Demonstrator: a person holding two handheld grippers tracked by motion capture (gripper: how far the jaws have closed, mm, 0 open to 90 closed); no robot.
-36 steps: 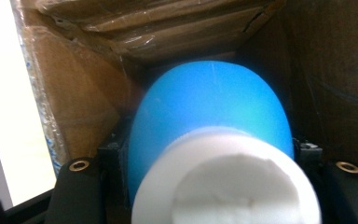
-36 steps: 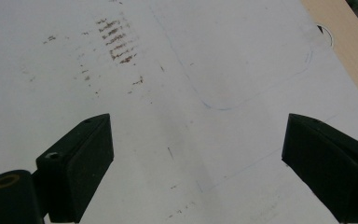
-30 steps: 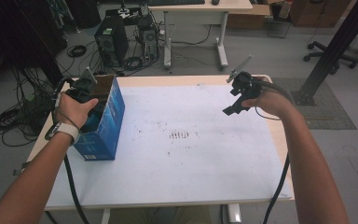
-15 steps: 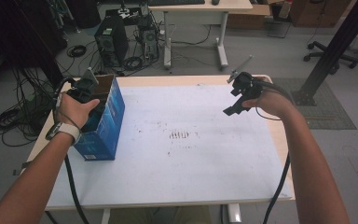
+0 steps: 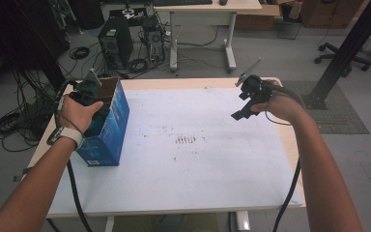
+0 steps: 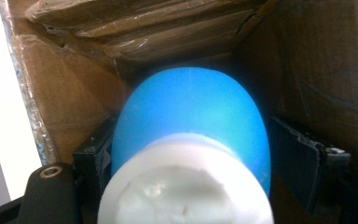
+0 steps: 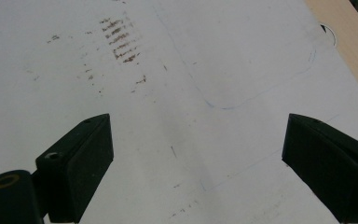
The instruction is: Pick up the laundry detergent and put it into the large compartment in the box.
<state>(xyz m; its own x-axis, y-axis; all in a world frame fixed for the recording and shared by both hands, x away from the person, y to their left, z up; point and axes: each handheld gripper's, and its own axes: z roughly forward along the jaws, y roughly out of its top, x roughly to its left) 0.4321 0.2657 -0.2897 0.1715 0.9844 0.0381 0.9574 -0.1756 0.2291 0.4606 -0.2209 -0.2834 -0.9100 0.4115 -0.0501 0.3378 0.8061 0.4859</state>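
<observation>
A blue cardboard box (image 5: 112,129) with its top open stands on the left of the white table (image 5: 198,164). My left gripper (image 5: 90,91) reaches down into it. In the left gripper view a blue bottle (image 6: 191,116) with a white cap (image 6: 186,186) lies between the jaws of the left gripper (image 6: 198,144), inside the box's brown walls (image 6: 65,102). The jaws have just been opening, and a gap shows between the right pad (image 6: 303,163) and the bottle. My right gripper (image 5: 239,112) hovers over the table's far right, and this right gripper (image 7: 196,154) is open and holds nothing.
Brown smudges (image 5: 187,140) mark the middle of the table. Behind it on the floor stand a computer tower (image 5: 115,44), loose cables (image 5: 9,123) and a desk (image 5: 203,19). A black post (image 5: 348,48) rises at the right.
</observation>
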